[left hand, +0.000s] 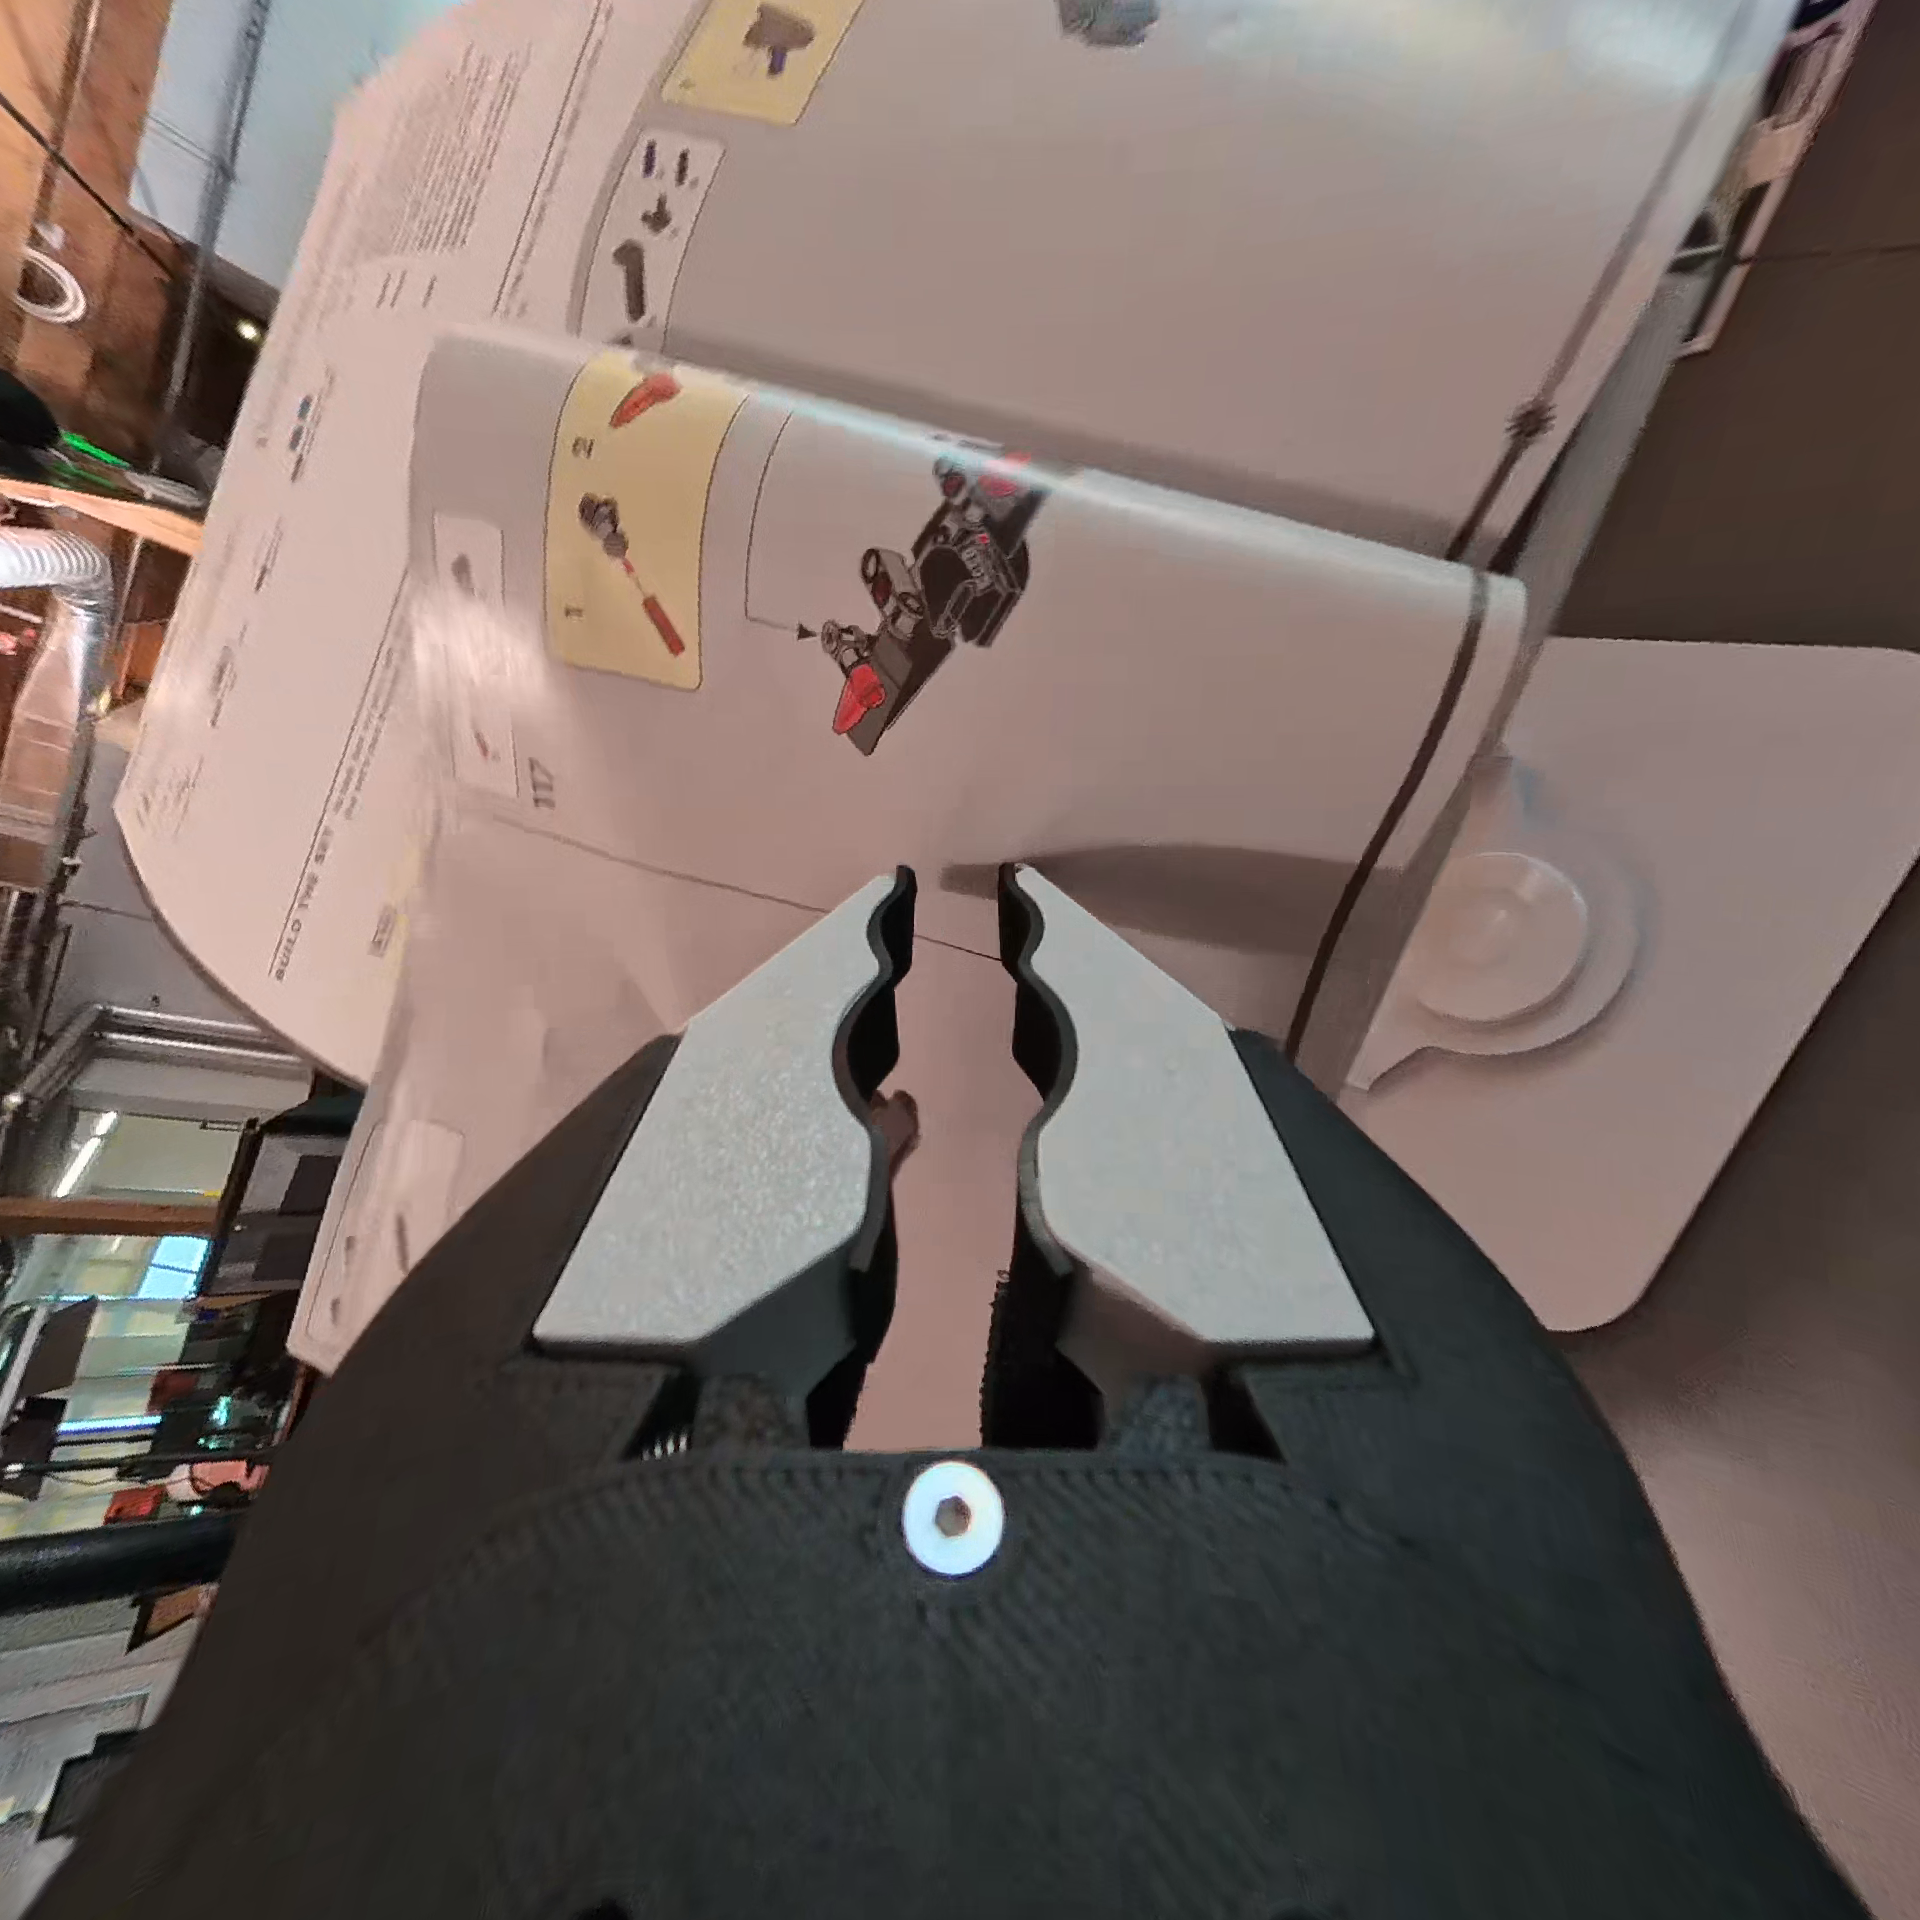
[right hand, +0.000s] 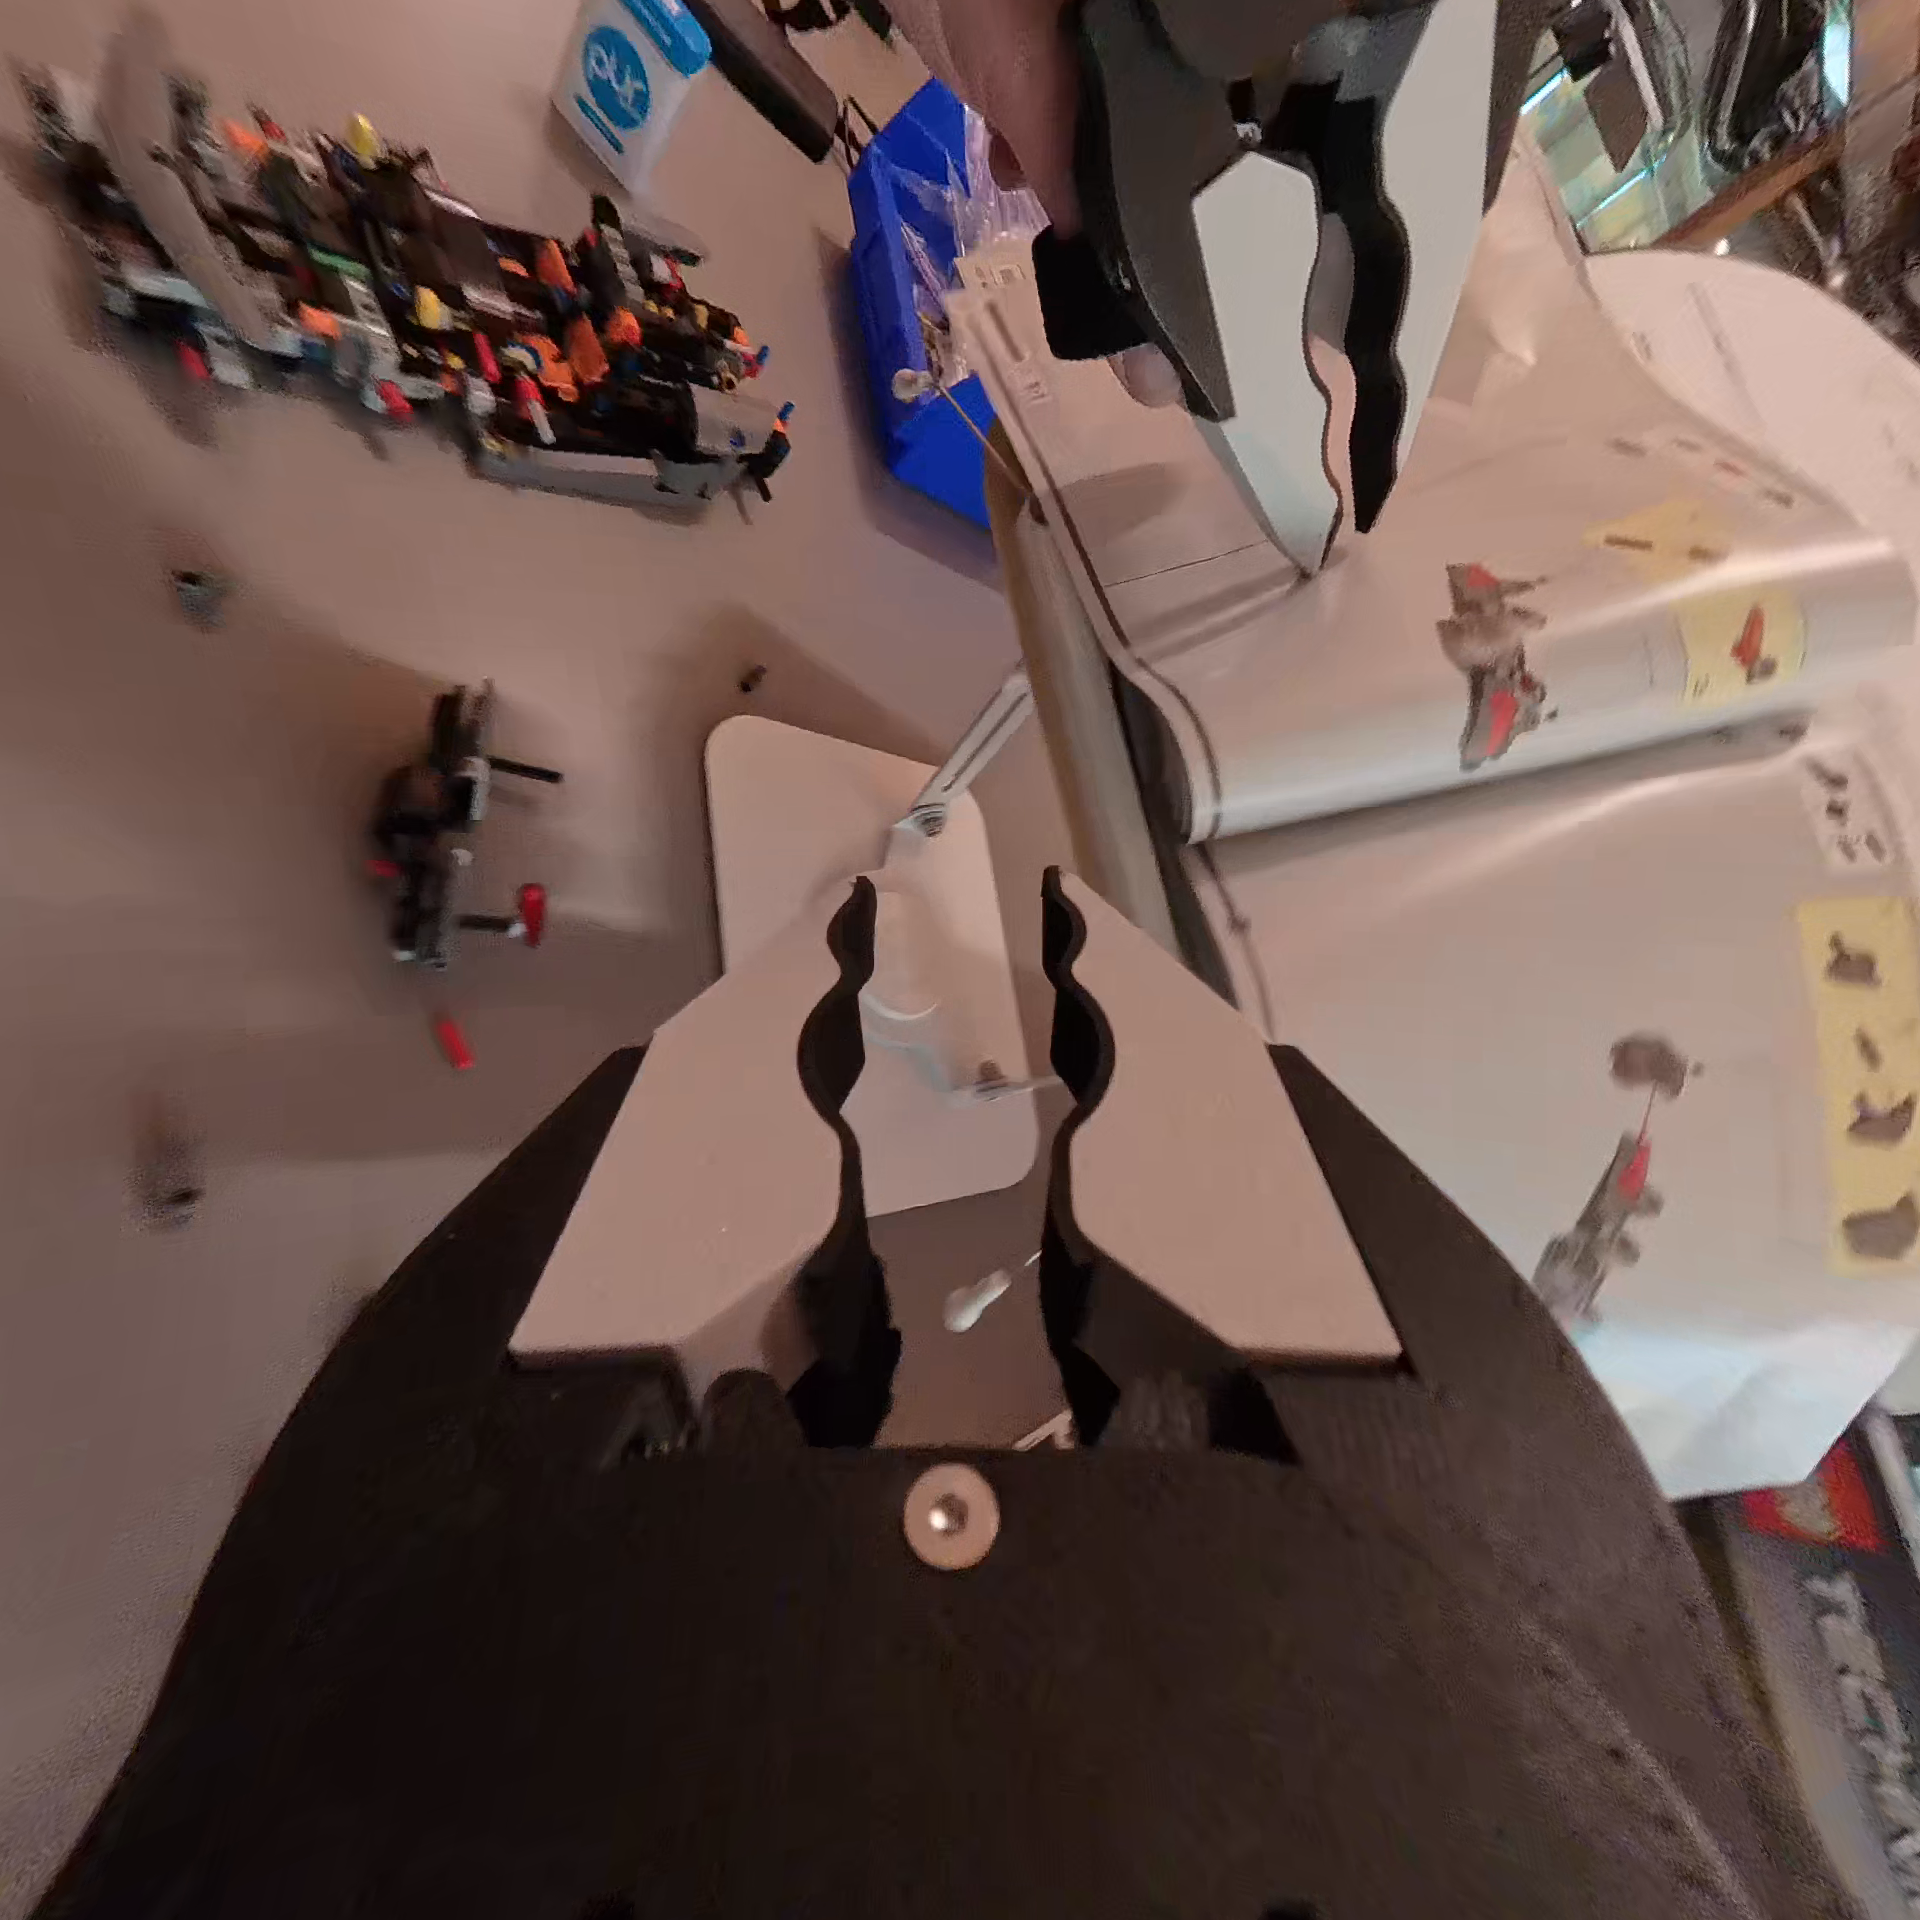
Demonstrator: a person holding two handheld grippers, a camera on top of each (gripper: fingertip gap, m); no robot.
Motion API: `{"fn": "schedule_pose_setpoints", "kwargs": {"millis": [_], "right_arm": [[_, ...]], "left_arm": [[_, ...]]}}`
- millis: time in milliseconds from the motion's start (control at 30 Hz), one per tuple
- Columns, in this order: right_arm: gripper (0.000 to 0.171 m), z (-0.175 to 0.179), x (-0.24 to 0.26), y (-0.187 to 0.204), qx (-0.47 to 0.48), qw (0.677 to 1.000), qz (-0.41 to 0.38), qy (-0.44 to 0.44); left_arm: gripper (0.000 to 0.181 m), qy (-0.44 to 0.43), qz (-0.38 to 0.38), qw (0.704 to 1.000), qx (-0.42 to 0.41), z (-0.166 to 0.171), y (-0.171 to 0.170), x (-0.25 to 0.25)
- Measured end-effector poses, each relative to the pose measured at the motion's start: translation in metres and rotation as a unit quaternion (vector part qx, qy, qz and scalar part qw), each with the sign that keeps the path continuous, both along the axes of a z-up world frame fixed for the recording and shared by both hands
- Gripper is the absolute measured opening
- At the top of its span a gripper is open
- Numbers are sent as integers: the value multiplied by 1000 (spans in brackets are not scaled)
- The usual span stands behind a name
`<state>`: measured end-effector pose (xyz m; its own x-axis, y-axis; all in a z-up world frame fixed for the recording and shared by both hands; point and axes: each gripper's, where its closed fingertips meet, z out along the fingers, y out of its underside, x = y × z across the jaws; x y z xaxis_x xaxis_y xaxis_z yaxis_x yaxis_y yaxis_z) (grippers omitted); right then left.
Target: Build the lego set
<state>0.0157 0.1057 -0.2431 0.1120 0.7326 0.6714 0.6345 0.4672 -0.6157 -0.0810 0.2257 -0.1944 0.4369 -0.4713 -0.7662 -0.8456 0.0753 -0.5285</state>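
The open instruction booklet [left hand: 1039, 675] stands on a white holder [left hand: 1714, 935], with one page curled up. My left gripper [left hand: 958, 883] has its jaws a narrow gap apart, tips at the lower edge of the curled page, nothing between them. It also shows in the right wrist view [right hand: 1340, 540], tips on the booklet [right hand: 1455, 987]. My right gripper [right hand: 956, 883] is open and empty above the holder's base [right hand: 769, 821]. A small black lego assembly [right hand: 436, 831] with red parts lies on the table to its left.
A long spread of sorted lego pieces [right hand: 416, 291] lies at the far left. A blue bag [right hand: 914, 312] and a blue-and-white container [right hand: 623, 94] sit behind it. Loose pieces, one red [right hand: 454, 1042], are scattered on the table. A person's hand [right hand: 1039, 104] holds the left gripper. Spacing between my two grippers at the tips: around 15 cm. Between my right fingertips and the small black lego assembly [right hand: 436, 831] there is roughly 15 cm.
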Motion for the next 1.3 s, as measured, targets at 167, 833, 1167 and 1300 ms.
{"fn": "schedule_pose_setpoints", "kwargs": {"millis": [167,833,1167,1300], "right_arm": [[29,2,-37,18,9,999,25,-31],[0,-28,-178,65,216,959,22,-181],[0,-18,-178,58,149,979,24,-136],[0,-10,-178,59,110,991,0,-74]], "left_arm": [[11,-2,12,1000,13,0,16,-24],[0,-22,-109,993,23,-8,14,-47],[0,-33,-127,991,23,-10,9,-55],[0,-46,-127,991,5,-9,10,-56]]}}
